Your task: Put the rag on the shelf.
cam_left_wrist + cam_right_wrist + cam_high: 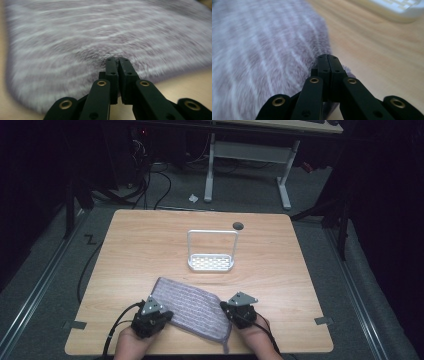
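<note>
The table (150,240), a pale wood top, carried only two things. The larger was the towel (192,306), a fluffy lilac-grey cloth with lighter stripes, which lay flat and slightly askew near the table's near edge, about midway between its left and right corners. One of its corners hung close to the near edge, by the person's right hand. Farther back, around the middle of the table and well apart from the towel, stood the white rack (211,262), a small perforated tray with a tall wire loop rising from it, with nothing on it. Beyond that, near the far edge, sat a dark round hole (238,225) in the tabletop.

The left tongs (161,315) sat at the towel's left side, and the left gripper view showed them (118,59) pressed almost together with their tips in the pile at the cloth's edge, apparently pinching it. The right tongs (229,309) sat at the towel's right side; the right gripper view showed them (328,56) pressed together on that edge of the cloth, with bare wood just beside.

As a judgement, the work stood at its start: both edges seemed gripped, but the towel was not yet lifted, folded or hung, and the rack was untouched. Raising and placing the cloth was all left to do.
</note>
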Demonstrator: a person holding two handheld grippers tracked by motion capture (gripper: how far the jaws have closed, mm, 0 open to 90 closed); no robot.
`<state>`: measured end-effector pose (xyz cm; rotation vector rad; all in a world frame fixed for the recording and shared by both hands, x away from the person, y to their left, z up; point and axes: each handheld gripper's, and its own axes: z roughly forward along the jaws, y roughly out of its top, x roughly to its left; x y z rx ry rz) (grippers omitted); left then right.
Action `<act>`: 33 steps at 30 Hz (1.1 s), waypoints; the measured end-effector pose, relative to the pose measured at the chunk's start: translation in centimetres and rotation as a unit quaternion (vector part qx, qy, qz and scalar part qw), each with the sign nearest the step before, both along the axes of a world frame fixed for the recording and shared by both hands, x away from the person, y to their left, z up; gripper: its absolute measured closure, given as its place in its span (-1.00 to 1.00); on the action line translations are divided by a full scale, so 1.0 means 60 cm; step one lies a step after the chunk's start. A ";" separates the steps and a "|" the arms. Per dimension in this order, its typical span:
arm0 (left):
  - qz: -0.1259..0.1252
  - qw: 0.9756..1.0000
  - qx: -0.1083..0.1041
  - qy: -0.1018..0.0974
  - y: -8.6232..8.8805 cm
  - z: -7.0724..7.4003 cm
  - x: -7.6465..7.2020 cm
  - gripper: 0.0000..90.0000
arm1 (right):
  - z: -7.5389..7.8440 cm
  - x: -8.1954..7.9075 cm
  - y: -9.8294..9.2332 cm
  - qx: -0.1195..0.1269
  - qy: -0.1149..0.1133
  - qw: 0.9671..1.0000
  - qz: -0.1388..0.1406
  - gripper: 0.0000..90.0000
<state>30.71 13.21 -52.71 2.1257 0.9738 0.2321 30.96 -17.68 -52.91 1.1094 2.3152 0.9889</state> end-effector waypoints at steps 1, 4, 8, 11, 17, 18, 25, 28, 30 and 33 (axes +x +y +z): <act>0.011 1.000 0.012 -0.009 0.002 0.001 0.012 0.90 | -0.001 -0.014 0.001 0.004 0.002 1.000 0.004 0.99; 0.042 0.999 0.012 -0.007 0.013 0.004 0.054 0.86 | -0.001 -0.038 0.004 0.010 0.002 1.000 0.011 0.95; 0.067 0.998 -0.005 -0.005 0.020 0.010 0.077 0.72 | 0.009 -0.058 -0.002 0.031 -0.004 0.999 0.007 0.87; 0.052 0.998 -0.028 -0.008 0.011 0.021 0.068 0.43 | 0.026 -0.044 -0.004 0.032 -0.018 0.999 0.005 0.84; -0.005 0.999 -0.010 -0.030 -0.027 0.018 0.018 0.25 | 0.018 0.020 0.017 0.024 0.013 1.000 0.004 0.87; -0.008 0.999 -0.008 -0.036 -0.029 0.016 0.010 0.22 | 0.013 0.023 0.018 0.021 0.019 1.000 0.006 0.89; -0.003 1.000 -0.018 -0.020 -0.014 0.008 0.000 0.13 | 0.003 -0.044 0.016 0.012 0.028 0.999 0.031 0.90; -0.006 0.999 -0.032 -0.025 -0.014 0.014 0.000 0.09 | 0.007 -0.065 0.013 0.023 0.037 0.999 0.030 0.86; -0.013 0.999 -0.034 -0.021 -0.018 0.013 0.001 0.10 | 0.016 -0.062 0.015 0.023 0.025 0.999 0.028 0.84; -0.022 0.999 -0.031 -0.012 -0.027 0.009 0.002 0.12 | 0.033 -0.020 0.030 0.024 0.009 0.999 0.027 0.84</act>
